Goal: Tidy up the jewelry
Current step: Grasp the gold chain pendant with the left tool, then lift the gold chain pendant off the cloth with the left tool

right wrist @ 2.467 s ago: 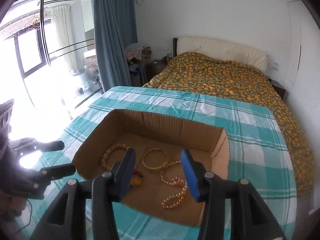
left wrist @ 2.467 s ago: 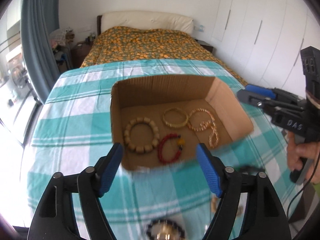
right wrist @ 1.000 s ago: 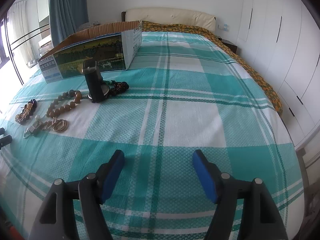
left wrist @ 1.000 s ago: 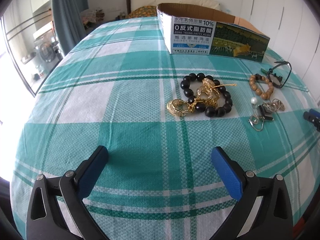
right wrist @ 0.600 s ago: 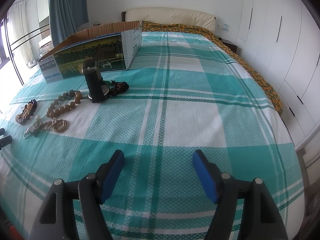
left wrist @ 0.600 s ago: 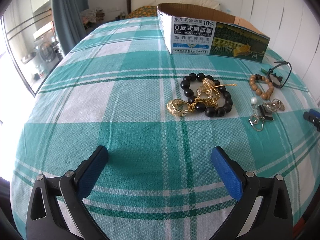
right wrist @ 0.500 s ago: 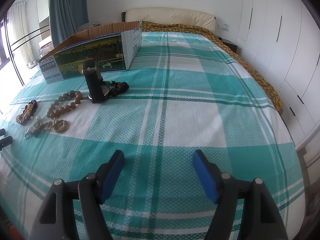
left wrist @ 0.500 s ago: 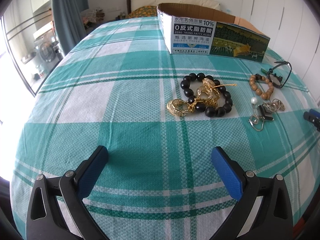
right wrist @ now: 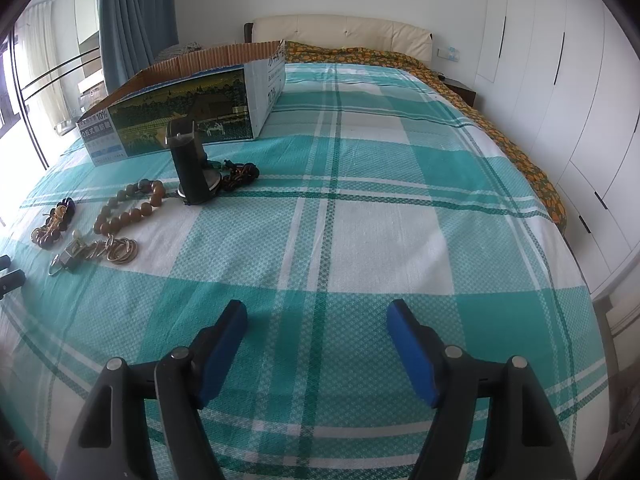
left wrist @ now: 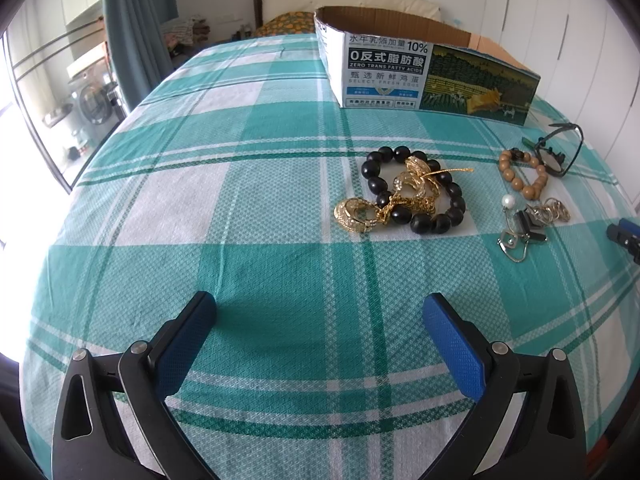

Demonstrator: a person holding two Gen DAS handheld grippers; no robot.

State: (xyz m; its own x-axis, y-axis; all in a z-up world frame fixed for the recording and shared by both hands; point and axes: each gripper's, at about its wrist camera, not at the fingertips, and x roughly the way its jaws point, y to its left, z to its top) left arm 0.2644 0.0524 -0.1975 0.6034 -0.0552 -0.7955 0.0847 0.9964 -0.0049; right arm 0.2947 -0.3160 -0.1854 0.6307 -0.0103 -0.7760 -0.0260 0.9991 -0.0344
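Both your grippers hang wide and empty over the checked cloth.
Your left gripper and right gripper hold nothing; black bead bracelet, wooden bead bracelet and watch lie near the cardboard box, outside it.

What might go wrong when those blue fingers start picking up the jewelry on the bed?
1. The gold chain lies tangled over the black bead bracelet, so lifting one may drag the other along.
2. The thin rings and the clips lie flat on the soft checked cloth; the fingers may pinch fabric instead.
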